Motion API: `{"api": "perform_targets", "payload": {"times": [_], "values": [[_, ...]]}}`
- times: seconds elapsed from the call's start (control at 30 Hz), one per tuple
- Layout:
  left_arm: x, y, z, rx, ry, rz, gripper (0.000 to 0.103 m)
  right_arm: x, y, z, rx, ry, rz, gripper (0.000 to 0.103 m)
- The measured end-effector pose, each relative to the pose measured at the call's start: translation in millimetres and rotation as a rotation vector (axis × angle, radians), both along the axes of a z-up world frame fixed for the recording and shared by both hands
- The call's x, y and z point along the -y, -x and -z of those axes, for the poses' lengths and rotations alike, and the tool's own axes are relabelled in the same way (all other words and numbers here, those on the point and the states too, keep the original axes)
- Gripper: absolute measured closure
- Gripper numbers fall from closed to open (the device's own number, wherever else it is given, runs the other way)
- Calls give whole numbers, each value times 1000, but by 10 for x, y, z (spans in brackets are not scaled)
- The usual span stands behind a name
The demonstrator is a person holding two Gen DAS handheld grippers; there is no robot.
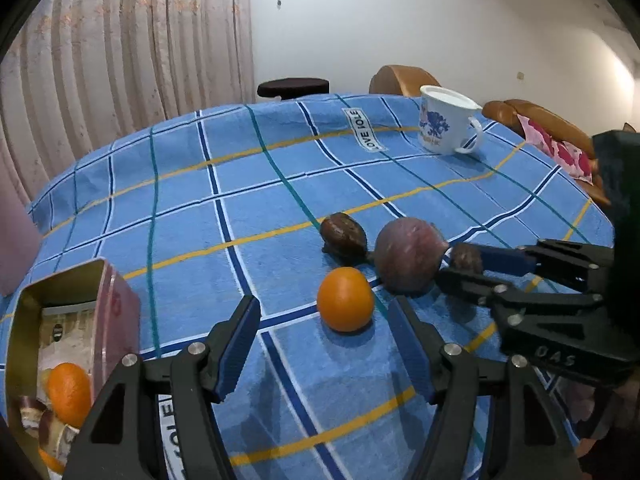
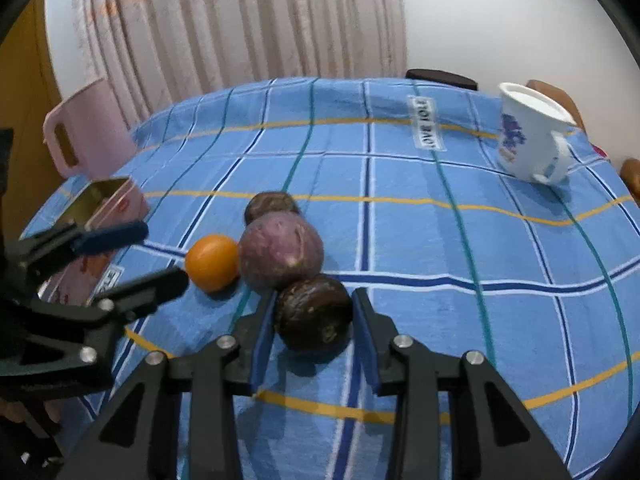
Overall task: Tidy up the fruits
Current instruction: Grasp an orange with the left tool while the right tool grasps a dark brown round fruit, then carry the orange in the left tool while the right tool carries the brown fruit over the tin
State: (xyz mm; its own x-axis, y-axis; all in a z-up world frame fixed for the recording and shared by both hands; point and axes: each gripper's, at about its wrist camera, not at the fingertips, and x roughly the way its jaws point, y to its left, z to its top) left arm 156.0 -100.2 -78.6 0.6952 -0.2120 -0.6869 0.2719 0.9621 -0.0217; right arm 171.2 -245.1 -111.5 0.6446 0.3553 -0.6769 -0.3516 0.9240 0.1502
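Four loose fruits lie together near the middle of the counter (image 1: 180, 200), which wears a blue checked cloth. Going left to right, a tin (image 1: 60, 292) sits at the left edge, its open top showing an orange and other pieces inside. The left tool (image 1: 324, 320) comes next, its blue-padded jaws spread well apart and holding nothing; they point at the orange (image 1: 346, 299), which lies just beyond the tips and clear of both pads. Behind the orange rests a dark brown fruit (image 1: 343, 237). Just right of both sits the big purple fruit (image 1: 410, 254), close to the orange and to the brown one, though whether they touch I cannot tell. Right of that, the right tool (image 2: 314, 300) reaches in with a second dark fruit (image 2: 314, 312) between its jaws. No earlier frame shows the closing, but the left pad looks to touch the fruit's side, while a thin gap seems to remain at the right pad, so a firm grip is not plain. That fruit rests on the cloth, just beside the purple one. Toward the far right corner stands a white mug (image 1: 444, 120) with a blue print, upright and well apart from the fruit.
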Motion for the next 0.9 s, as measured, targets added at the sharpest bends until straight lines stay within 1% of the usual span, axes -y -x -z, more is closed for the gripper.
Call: {"api": "perform_targets", "payload": {"times": [0.07, 0.13, 0.2, 0.23, 0.27, 0.3, 0.33, 0.37, 0.43, 0.53, 0.67, 0.9], "values": [[29, -44, 33, -10, -3, 9, 35, 46, 7, -17, 6, -15, 20, 63], [35, -110, 88, -44, 27, 21, 35, 63, 13, -26, 9, -21, 28, 63], [47, -150, 128, -61, 31, 25, 36, 52, 13, -28, 9, -19, 29, 63], [47, -164, 141, -76, 44, 33, 42, 41, 10, -26, 7, -15, 27, 63], [34, -187, 147, -89, 68, 38, 46, 31, 4, -23, 2, -10, 25, 63], [24, -206, 153, -97, 80, 37, 55, 27, -2, -20, -1, -8, 24, 63], [24, -219, 160, -103, 85, 41, 59, 23, -7, -17, -4, -7, 22, 63], [18, -235, 169, -113, 92, 45, 59, 18, -9, -14, -4, -6, 22, 63], [2, -253, 181, -125, 112, 43, 67, 11, -4, -19, 1, 0, 23, 63], [5, -223, 165, -110, 109, 39, 67, -5, 7, -28, 11, 11, 21, 63], [-37, -147, 107, -61, 102, 21, 67, 28, 45, -63, 40, -2, 22, 63], [-46, -23, 25, 11, 88, 21, 67, 42, 117, -125, 91, -11, 22, 63]]}}
